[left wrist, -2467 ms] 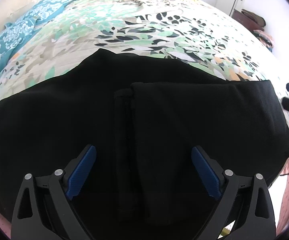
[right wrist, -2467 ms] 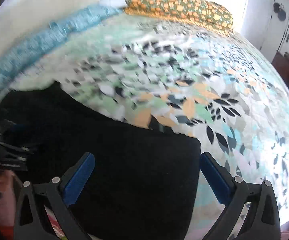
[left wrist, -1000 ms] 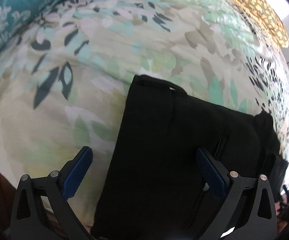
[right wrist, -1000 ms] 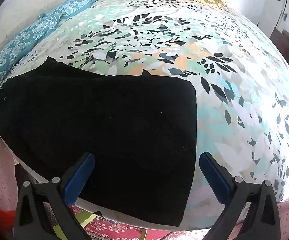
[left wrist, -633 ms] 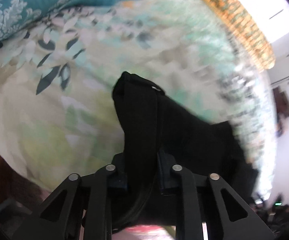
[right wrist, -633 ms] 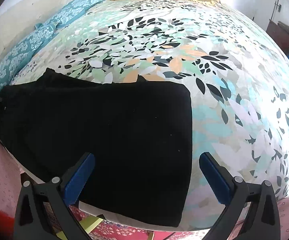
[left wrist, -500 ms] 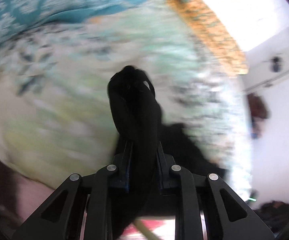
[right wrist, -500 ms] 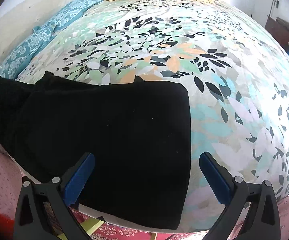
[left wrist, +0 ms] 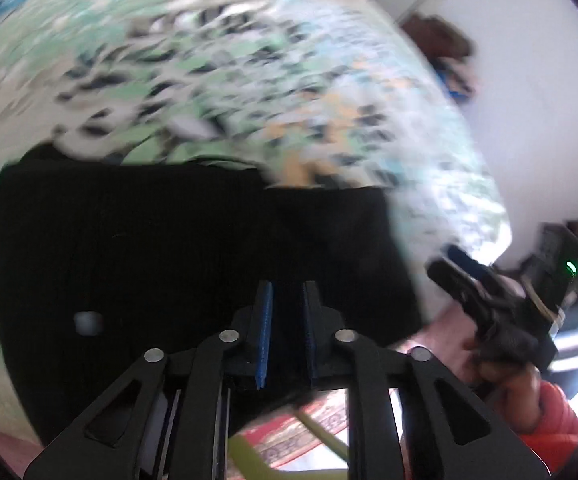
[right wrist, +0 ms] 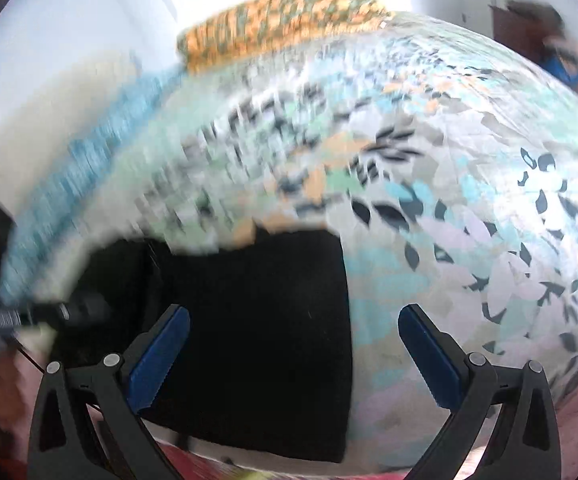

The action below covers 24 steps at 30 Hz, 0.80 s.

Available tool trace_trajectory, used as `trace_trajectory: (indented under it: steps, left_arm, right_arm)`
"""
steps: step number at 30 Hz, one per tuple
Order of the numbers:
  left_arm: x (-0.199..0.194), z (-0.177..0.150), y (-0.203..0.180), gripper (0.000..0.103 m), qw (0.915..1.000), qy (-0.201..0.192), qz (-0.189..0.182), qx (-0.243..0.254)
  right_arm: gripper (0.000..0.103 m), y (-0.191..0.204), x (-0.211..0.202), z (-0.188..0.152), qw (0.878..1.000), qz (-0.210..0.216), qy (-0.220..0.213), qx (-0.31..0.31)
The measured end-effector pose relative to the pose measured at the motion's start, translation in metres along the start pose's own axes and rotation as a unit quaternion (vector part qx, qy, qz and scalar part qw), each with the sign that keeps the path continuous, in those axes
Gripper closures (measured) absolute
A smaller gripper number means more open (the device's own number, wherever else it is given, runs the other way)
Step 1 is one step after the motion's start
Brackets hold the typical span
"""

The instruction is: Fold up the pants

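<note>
The pants lie folded on the bed, long axis crosswise. The left hand-held gripper, directly over their near edge, is narrow and opening, cloth between its pads. The right hand-held gripper stands wide, empty, over their right end.

Left gripper jaws narrow and opening; right gripper jaws spread wide.
</note>
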<state>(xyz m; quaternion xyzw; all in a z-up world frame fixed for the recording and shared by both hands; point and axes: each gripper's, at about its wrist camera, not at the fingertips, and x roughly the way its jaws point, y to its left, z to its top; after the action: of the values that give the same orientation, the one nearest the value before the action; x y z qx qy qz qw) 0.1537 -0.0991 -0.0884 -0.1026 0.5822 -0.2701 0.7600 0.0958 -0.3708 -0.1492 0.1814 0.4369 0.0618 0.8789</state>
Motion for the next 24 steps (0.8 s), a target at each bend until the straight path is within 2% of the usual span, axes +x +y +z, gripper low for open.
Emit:
trace_trajectory:
  steps: [1,2,3,5,7,8,10,11,13,15,17,18,19,21,24]
  left_arm:
    - [-0.016,0.0,-0.003,0.057,0.9996,-0.023,-0.013,0.008]
    - [-0.032,0.001,-0.002,0.035,0.9988,-0.046,-0.01,0.012]
    - [-0.054,0.002,0.003,0.024,0.9963,-0.084,0.006,0.014]
    - [-0.087,0.003,0.019,0.022,0.9898,-0.138,0.036,0.003]
    - [-0.113,-0.002,0.05,0.022,0.9829,-0.17,0.059,-0.04]
    - [-0.122,-0.007,0.069,0.022,0.9779,-0.184,0.075,-0.064]
    - [-0.129,-0.023,0.102,0.022,0.9674,-0.203,0.116,-0.097]
    - [-0.13,-0.031,0.117,0.022,0.9612,-0.21,0.14,-0.112]
    - [-0.124,-0.05,0.145,0.022,0.9509,-0.212,0.175,-0.142]
    - [-0.111,-0.066,0.166,0.023,0.9447,-0.207,0.194,-0.166]
    - [-0.097,-0.081,0.182,0.024,0.9421,-0.19,0.214,-0.175]
    - [-0.092,-0.078,0.188,0.026,0.9417,-0.18,0.218,-0.182]
    - [-0.09,-0.077,0.193,0.026,0.9429,-0.176,0.209,-0.191]
    - [-0.083,-0.068,0.191,0.026,0.9438,-0.188,0.195,-0.189]
    - [-0.081,-0.065,0.178,0.026,0.944,-0.187,0.215,-0.166]
  right_arm:
    - [0.0,-0.004,-0.006,0.002,0.999,0.033,-0.017,0.015]
    - [0.0,-0.006,-0.009,0.005,0.996,0.081,-0.026,0.026]
    - [0.0,-0.004,-0.008,0.006,0.991,0.127,-0.023,0.029]
    - [0.0,0.015,0.002,0.006,0.975,0.221,0.008,0.006]
    - [0.0,0.046,0.015,-0.002,0.96,0.273,0.05,-0.042]
    - [0.0,0.07,0.024,-0.011,0.948,0.297,0.077,-0.081]
    - [0.001,0.105,0.039,-0.029,0.935,0.304,0.116,-0.14]
    - [0.003,0.114,0.047,-0.035,0.932,0.298,0.131,-0.158]
    - [0.017,0.13,0.064,-0.046,0.93,0.274,0.158,-0.188]
    - [0.021,0.135,0.073,-0.048,0.928,0.273,0.17,-0.188]
    - [0.022,0.141,0.078,-0.048,0.925,0.278,0.174,-0.191]
    - [0.022,0.144,0.081,-0.047,0.926,0.272,0.176,-0.196]
    - [0.022,0.147,0.086,-0.047,0.925,0.27,0.181,-0.197]
    - [0.024,0.149,0.098,-0.047,0.924,0.267,0.198,-0.19]
    - [0.03,0.147,0.101,-0.046,0.924,0.272,0.204,-0.177]
